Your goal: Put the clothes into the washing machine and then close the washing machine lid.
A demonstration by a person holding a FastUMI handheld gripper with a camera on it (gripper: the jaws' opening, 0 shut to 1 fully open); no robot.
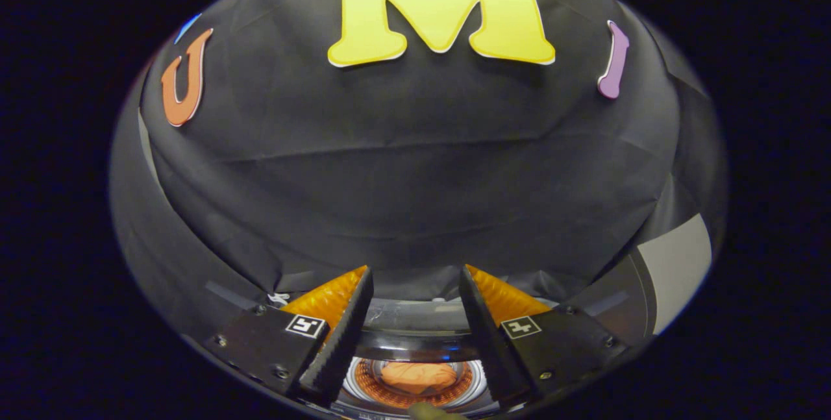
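A: The gripper (415, 277) hangs above the washing machine (415, 326), fingers spread wide, nothing between them.

B: And the clothes?

A: An orange garment (419, 376) lies down in the drum (415, 397), seen through the gap between the fingers, below their tips.

B: The lid?

A: Can't tell from here; the drum's round opening shows uncovered beneath the gripper.
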